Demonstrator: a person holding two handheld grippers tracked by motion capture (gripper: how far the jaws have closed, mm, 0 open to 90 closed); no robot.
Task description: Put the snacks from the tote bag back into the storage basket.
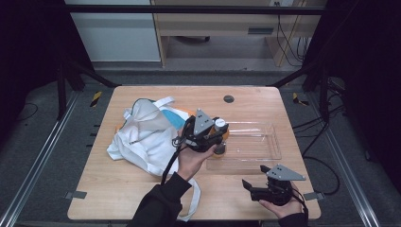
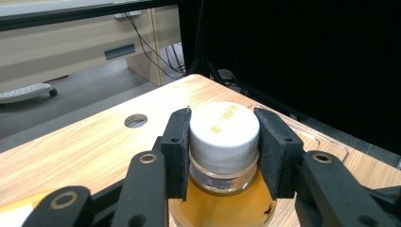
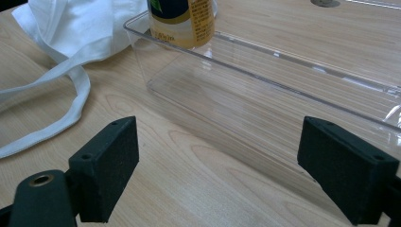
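Note:
A bottle (image 2: 224,130) with a white ribbed cap and amber liquid stands upright between the black jaws of my left gripper (image 2: 223,118), whose pads press on the cap's sides. From above, the left gripper (image 1: 218,132) holds the bottle (image 1: 220,147) at the left end of a clear plastic tray (image 1: 257,142). In the right gripper view the bottle's labelled base (image 3: 179,21) shows inside the tray's (image 3: 265,90) far corner; whether it rests on the floor I cannot tell. My right gripper (image 3: 220,156) is open and holds nothing. It hovers near the table's front right (image 1: 255,177).
A crumpled white cloth bag (image 1: 142,137) with long straps (image 3: 71,109) lies left of the tray, over something blue (image 1: 177,120). A round cable hole (image 1: 229,99) sits near the table's far edge. Dark frame posts flank the table.

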